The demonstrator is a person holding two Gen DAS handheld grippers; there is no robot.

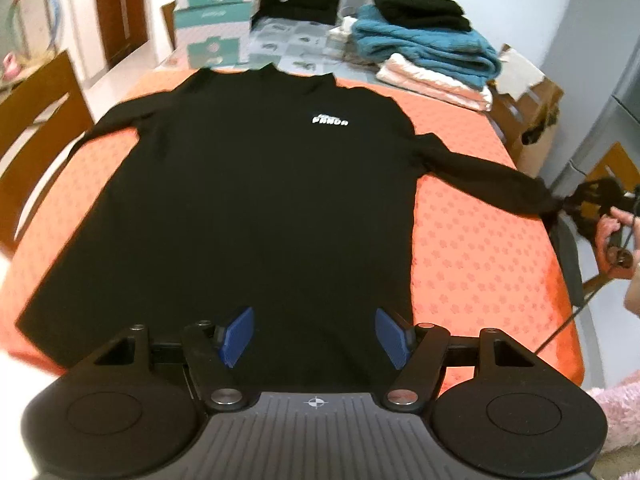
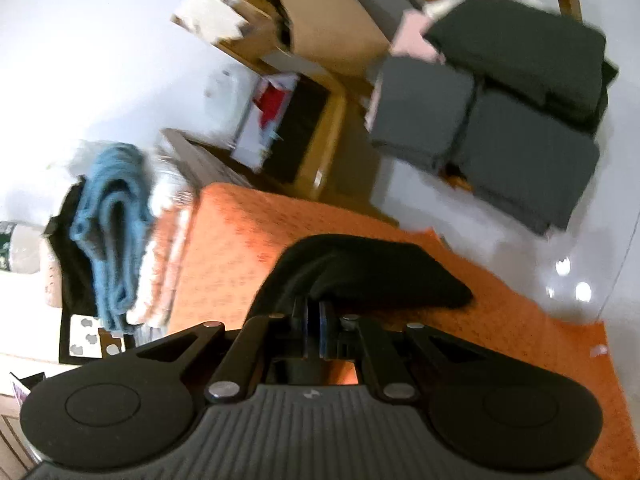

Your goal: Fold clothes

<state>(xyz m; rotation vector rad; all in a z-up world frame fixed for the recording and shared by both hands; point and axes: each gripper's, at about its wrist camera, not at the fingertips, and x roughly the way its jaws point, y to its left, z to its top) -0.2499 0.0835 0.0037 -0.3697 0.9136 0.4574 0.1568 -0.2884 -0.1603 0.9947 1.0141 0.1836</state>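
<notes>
Right gripper (image 2: 314,330) pinching shirt sleeve (image 2: 360,268); left gripper (image 1: 316,336) above hem.

The left wrist camera sits low at the near edge of the table (image 1: 480,240) and faces straight along its length, looking between the fingers of the left gripper (image 1: 316,336) toward the far wall. The right wrist camera is rolled sideways at the table's right edge, close above the cloth, facing out across the corner toward the floor. Both views share the orange tablecloth (image 2: 248,232), the black shirt (image 1: 256,200) sleeve and the stack of folded clothes (image 1: 428,44).
</notes>
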